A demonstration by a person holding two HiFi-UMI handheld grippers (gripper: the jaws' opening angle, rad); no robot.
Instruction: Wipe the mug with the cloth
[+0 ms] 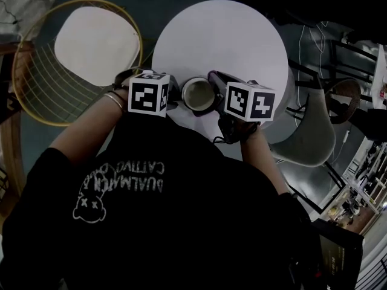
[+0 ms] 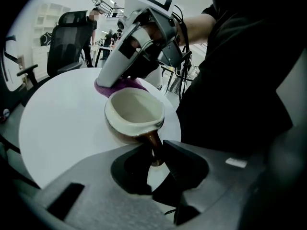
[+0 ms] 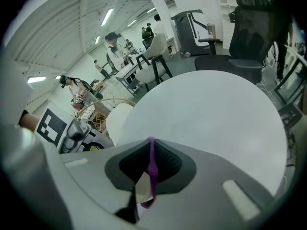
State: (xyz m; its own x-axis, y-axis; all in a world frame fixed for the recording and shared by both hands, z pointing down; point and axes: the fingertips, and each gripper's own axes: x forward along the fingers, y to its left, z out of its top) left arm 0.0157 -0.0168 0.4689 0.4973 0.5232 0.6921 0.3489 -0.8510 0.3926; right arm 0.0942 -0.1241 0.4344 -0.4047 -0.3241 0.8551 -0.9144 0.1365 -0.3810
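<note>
Mug, one, in left tool, cloth, one, in right tool, seemingly touching

Looking steeply down over our own black printed shirt, we hold two grippers at the near edge of a round white table. The left gripper and right gripper, each topped by a black-and-white marker cube, flank a mug with a pale inside. A wire chair with a white cushion stands to the left.
</note>
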